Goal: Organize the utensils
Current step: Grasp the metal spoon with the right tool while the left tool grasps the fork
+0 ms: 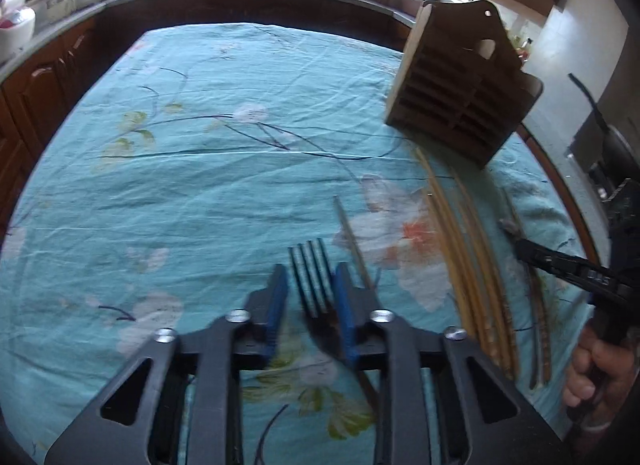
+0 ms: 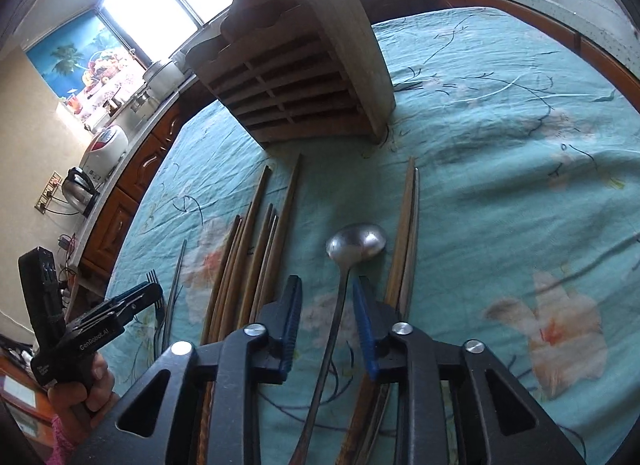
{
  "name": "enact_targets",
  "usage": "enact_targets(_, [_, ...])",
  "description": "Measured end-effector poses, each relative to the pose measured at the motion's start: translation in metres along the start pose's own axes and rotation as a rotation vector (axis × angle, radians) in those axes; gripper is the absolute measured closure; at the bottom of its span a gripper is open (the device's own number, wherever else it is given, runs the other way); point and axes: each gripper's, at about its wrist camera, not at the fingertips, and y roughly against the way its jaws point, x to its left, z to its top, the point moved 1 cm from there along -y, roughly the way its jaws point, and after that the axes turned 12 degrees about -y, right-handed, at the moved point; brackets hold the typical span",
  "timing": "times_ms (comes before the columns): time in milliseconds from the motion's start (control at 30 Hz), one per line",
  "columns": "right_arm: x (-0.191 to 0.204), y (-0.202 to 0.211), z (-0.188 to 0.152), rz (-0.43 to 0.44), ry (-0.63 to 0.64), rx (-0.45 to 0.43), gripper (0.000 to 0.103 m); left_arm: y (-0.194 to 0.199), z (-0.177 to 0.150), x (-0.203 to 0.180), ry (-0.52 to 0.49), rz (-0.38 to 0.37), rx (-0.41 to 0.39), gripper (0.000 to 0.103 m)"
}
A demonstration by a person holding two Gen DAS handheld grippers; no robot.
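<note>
A metal fork (image 1: 311, 279) lies on the teal flowered cloth between the fingers of my open left gripper (image 1: 311, 270), tines pointing away; it also shows in the right wrist view (image 2: 154, 279). A metal spoon (image 2: 355, 244) lies between the fingers of my open right gripper (image 2: 327, 290), bowl pointing away. Whether the fingers touch them I cannot tell. A wooden slotted utensil holder (image 1: 460, 93) stands beyond, also in the right wrist view (image 2: 300, 77). Several wooden chopsticks (image 2: 256, 241) lie in front of it, also in the left wrist view (image 1: 468, 249).
One thin metal chopstick (image 1: 352, 241) lies just right of the fork. Two more wooden sticks (image 2: 408, 225) lie right of the spoon. My right gripper shows at the right edge of the left wrist view (image 1: 576, 269). Kitchen counters and cabinets (image 1: 48, 77) surround the table.
</note>
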Motion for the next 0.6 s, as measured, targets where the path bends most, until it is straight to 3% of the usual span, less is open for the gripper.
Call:
enact_targets(67, [-0.002,-0.004,0.003,0.009,-0.018,0.013,0.098,0.0,0.001,-0.001,-0.007,-0.004,-0.004,0.092])
enact_targets(100, [-0.002,-0.006,0.004,0.011,-0.021,0.018,0.099,0.002,0.001,-0.002,-0.013,-0.011,-0.015,0.094])
enact_targets(200, [-0.001,0.002,0.002,0.033,-0.02,0.0,0.099,0.01,0.003,-0.004,-0.023,-0.006,-0.027,0.101])
enact_targets(600, [0.015,0.061,0.004,0.093,0.012,-0.127,0.101,0.064,0.009,-0.009,-0.04,0.006,-0.129,0.101])
